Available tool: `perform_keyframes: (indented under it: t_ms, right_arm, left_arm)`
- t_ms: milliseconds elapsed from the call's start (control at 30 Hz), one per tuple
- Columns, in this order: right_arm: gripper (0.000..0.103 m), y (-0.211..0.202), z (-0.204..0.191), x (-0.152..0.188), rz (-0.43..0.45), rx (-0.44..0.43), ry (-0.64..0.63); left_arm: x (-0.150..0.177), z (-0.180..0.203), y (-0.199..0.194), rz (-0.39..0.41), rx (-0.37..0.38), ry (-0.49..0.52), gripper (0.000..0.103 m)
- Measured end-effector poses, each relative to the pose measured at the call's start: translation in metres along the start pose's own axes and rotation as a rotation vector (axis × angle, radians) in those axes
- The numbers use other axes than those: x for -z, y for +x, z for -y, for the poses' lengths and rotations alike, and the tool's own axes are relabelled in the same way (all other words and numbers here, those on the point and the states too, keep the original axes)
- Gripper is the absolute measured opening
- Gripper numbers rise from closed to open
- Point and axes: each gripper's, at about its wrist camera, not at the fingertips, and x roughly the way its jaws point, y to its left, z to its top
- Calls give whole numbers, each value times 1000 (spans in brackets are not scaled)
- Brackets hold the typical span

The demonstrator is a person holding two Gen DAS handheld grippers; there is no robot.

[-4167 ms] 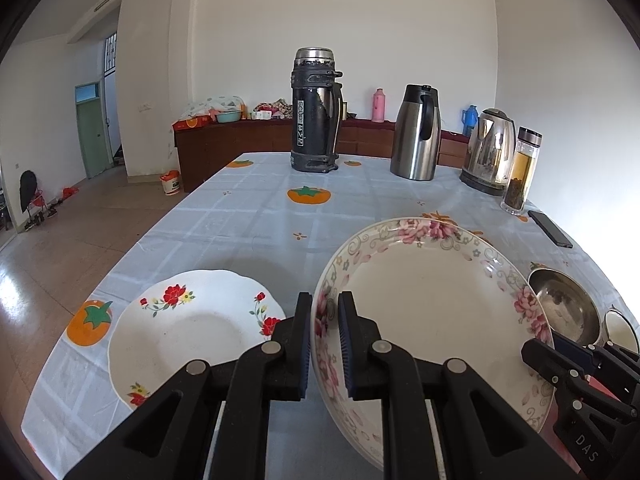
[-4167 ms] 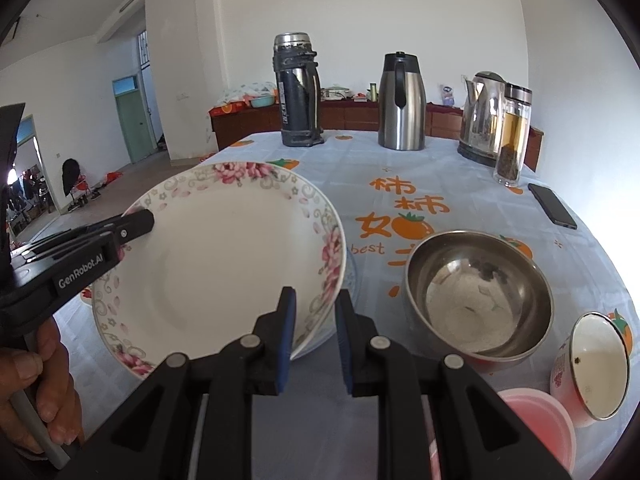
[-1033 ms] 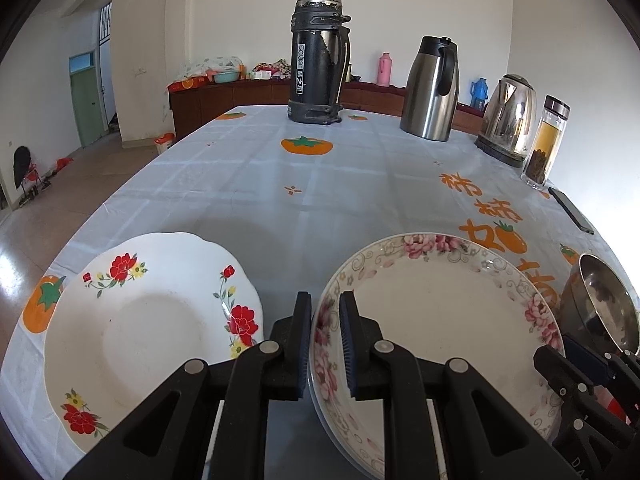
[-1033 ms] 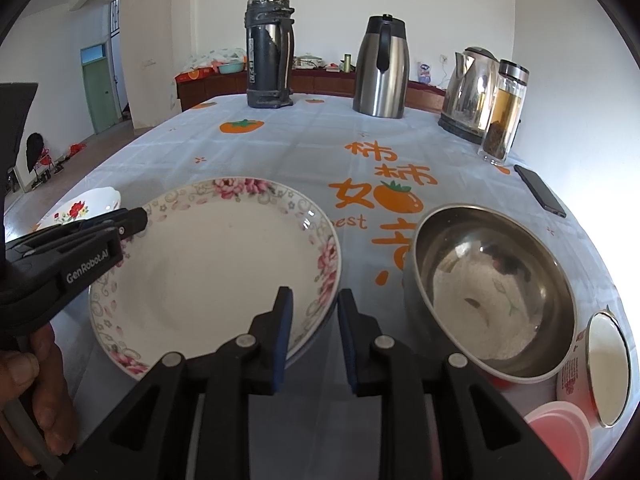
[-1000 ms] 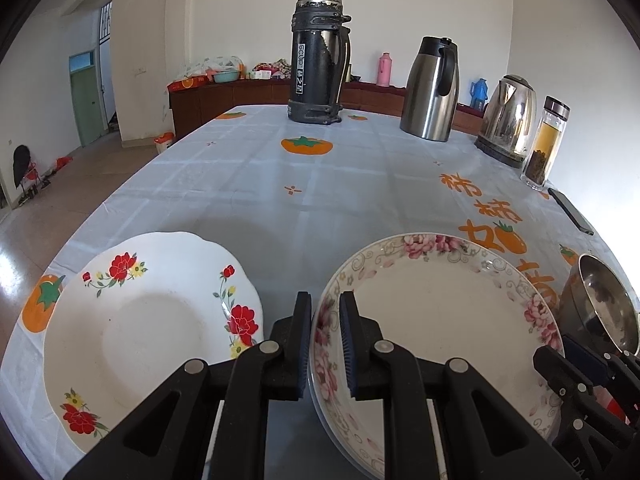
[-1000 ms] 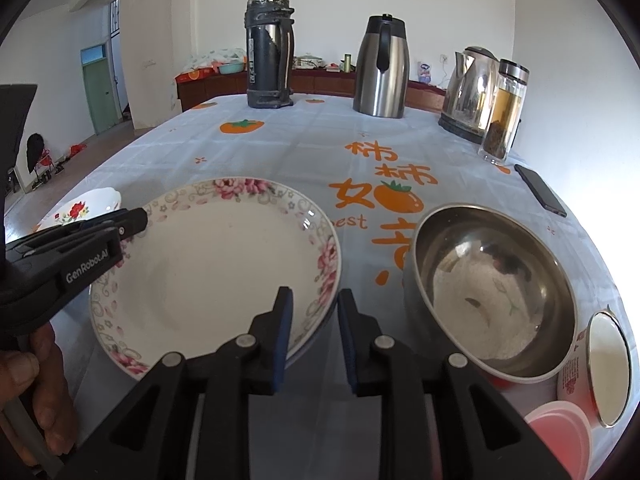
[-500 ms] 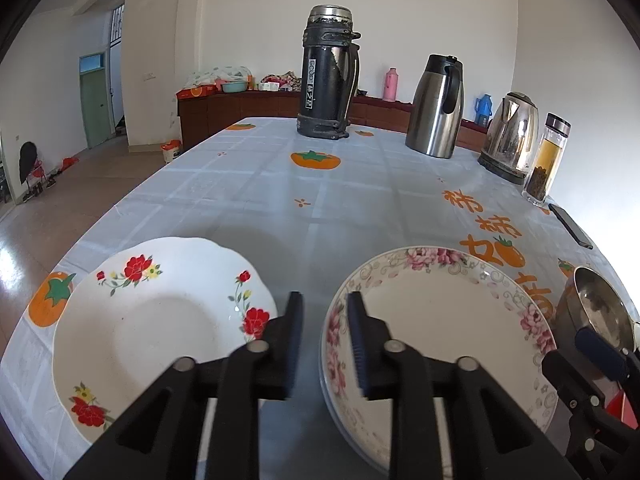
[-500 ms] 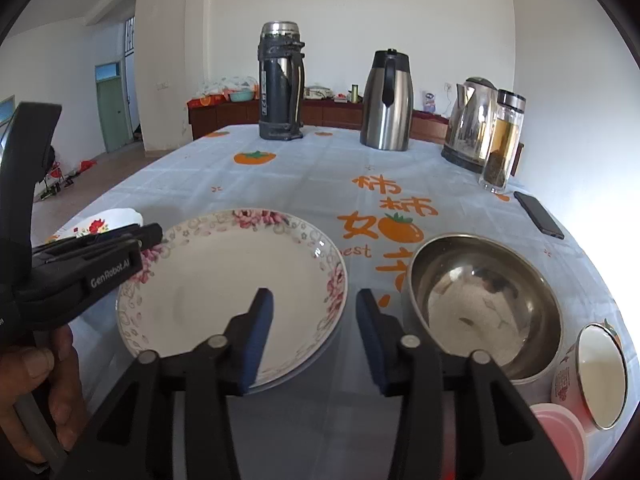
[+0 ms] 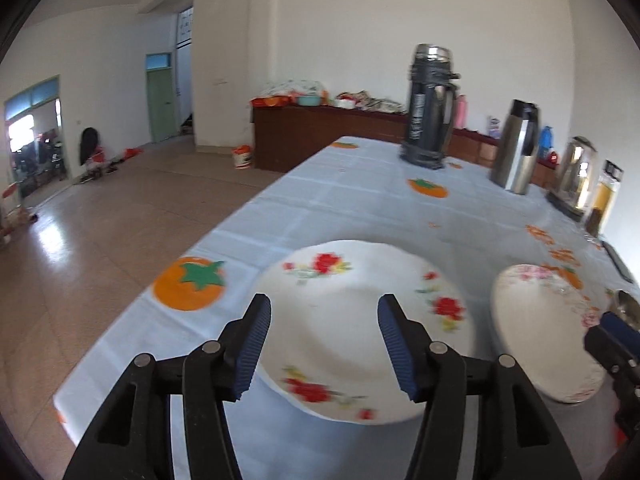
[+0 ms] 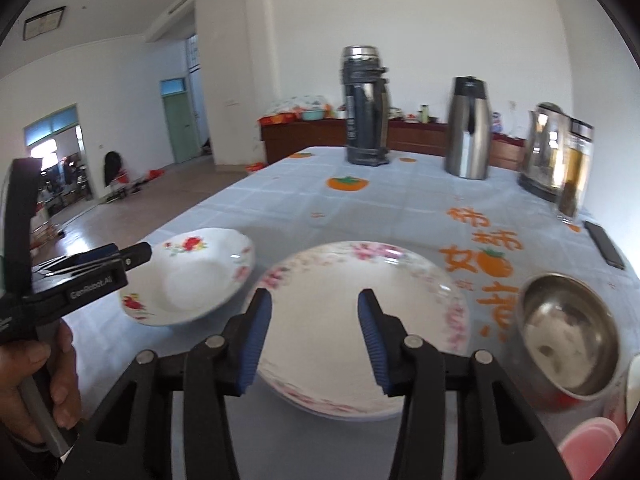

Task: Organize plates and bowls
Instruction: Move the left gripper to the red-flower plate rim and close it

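Your red-flowered plate (image 9: 360, 320) lies near the table's (image 9: 360, 200) left edge and near corner, with bare cloth beyond it up to the flasks. Your left gripper (image 9: 324, 344) hangs over its near rim, jaws just spread and touching nothing. Your right gripper (image 10: 312, 336), parted and empty, frames the pink-rimmed plate (image 10: 360, 312), just beside the steel bowl (image 10: 568, 344).
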Motion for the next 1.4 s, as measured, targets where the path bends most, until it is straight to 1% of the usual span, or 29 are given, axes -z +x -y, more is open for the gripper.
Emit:
perform_keyframes:
  t_ms: [100, 200, 233, 433, 533, 600, 667, 767, 867, 1000, 1133, 1233, 1333, 1367, 1400]
  right_arm:
    - [44, 16, -23, -9, -17, -38, -60]
    - [41, 41, -43, -19, -58, -25, -120]
    - [39, 51, -47, -23, -78, -31, -126]
    - [37, 94, -70, -32, -172, 23, -220]
    - [33, 112, -78, -32, -231, 52, -266]
    - [33, 119, -79, -33, -260, 69, -276]
    - [33, 130, -81, -33, -298, 100, -297]
    - [33, 146, -85, -32, -352, 114, -324]
    - [39, 151, -88, -30, -376, 114, -338]
    - [39, 151, -86, -30, -369, 97, -309]
    - [33, 137, -88, -25, -332, 3, -263]
    - [29, 127, -96, -18, -294, -38, -254]
    - [26, 121, -94, -14, -265, -70, -205]
    - [23, 120, -92, -12, -253, -76, -188]
    - [22, 118, -91, -12, -243, -79, -180]
  left_arm:
    - [-1, -22, 13, -31, -58, -22, 59]
    - [-1, -39, 26, -65, -63, -46, 59]
    - [-1, -42, 29, -75, -59, -51, 59]
    - [2, -47, 40, -104, -21, -50, 59]
    - [5, -48, 44, -129, -8, -60, 59]
    - [5, -49, 44, -127, 8, -70, 59]
    - [5, -48, 51, -163, 37, -64, 59]
    - [5, -45, 55, -192, 34, -47, 59]
    - [6, -46, 53, -191, 48, -45, 59]
    - [6, -50, 50, -183, 60, -71, 59]
    - [6, -51, 52, -187, 45, -76, 59]
    - [5, -55, 54, -191, 22, -103, 59]
    - [5, -58, 54, -184, 13, -120, 58]
    - [5, -59, 53, -181, 11, -126, 57]
    - [5, -60, 53, -180, 15, -134, 51]
